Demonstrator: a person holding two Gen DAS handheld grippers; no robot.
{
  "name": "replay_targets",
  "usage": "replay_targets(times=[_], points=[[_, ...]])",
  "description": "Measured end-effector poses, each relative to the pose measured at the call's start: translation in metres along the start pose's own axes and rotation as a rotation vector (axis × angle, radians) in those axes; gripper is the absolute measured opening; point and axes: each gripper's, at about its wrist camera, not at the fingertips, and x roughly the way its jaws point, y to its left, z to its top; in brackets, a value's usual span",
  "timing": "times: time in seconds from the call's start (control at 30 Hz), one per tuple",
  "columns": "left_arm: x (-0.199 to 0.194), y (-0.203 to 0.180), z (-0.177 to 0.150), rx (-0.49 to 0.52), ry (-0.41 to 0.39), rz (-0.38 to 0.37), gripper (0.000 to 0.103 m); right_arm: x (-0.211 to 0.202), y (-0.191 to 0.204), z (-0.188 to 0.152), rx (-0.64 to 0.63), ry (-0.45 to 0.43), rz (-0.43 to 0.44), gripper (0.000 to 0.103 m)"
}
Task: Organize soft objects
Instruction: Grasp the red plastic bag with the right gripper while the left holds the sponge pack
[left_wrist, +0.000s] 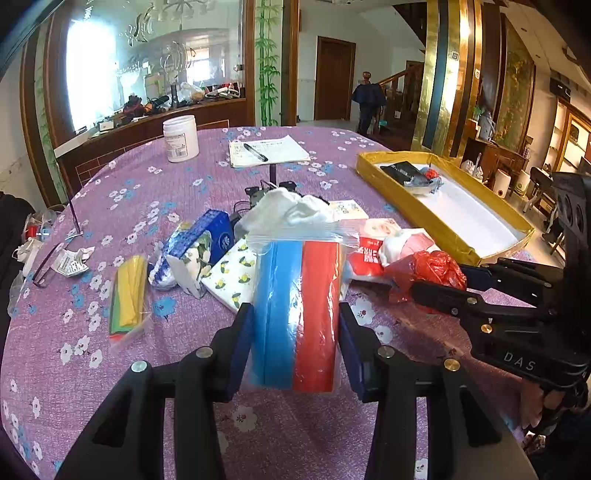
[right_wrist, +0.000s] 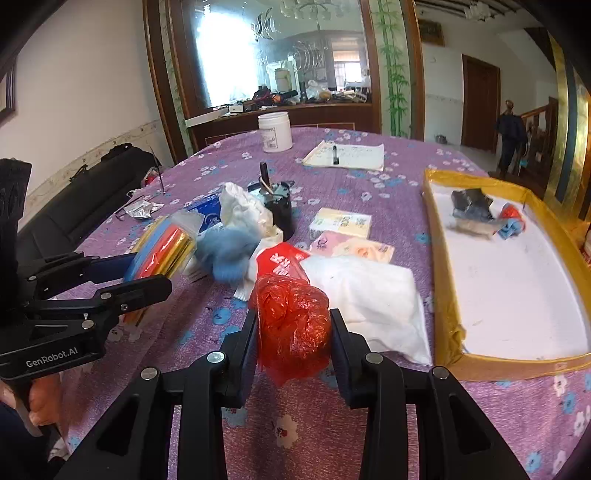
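Note:
My left gripper (left_wrist: 295, 325) is shut on a clear zip bag of blue and red sponges (left_wrist: 295, 314), held above the purple cloth; it also shows in the right wrist view (right_wrist: 162, 251). My right gripper (right_wrist: 293, 328) is shut on a crumpled red plastic bag (right_wrist: 291, 321), also seen in the left wrist view (left_wrist: 432, 269). A yellow-rimmed white tray (right_wrist: 447, 325) lies at the right and holds a dark packet (right_wrist: 471, 203) and a small red and blue item (right_wrist: 511, 221). The tray also shows in the left wrist view (left_wrist: 424, 218).
The table holds a white cloth (right_wrist: 369, 295), tissue packs (left_wrist: 199, 251), a bag of yellow sponges (left_wrist: 129, 291), a white jar (left_wrist: 180, 138), a notepad with pen (left_wrist: 266, 151), and a black device (right_wrist: 277, 206). A person (left_wrist: 367, 103) stands by the far door.

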Motion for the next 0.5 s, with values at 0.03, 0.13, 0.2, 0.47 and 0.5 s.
replay_targets(times=[0.03,0.13,0.2,0.47,0.5], points=[[-0.002,0.0,0.0,0.002,-0.004,0.0,0.044,-0.002,0.0,0.001,-0.008,-0.007,-0.013,0.038],[-0.004,-0.001,0.001,0.004,-0.01,-0.002,0.044,-0.01,0.001,0.002,-0.033,-0.032,-0.066,0.038],[-0.005,-0.001,0.001,0.005,-0.013,-0.002,0.044,-0.015,0.001,0.003,-0.048,-0.048,-0.094,0.038],[-0.008,-0.005,0.001,0.015,-0.019,-0.006,0.044,-0.022,0.004,0.005,-0.084,-0.08,-0.175,0.038],[-0.008,-0.005,0.001,0.016,-0.019,-0.008,0.044,-0.022,0.004,0.005,-0.086,-0.083,-0.185,0.038]])
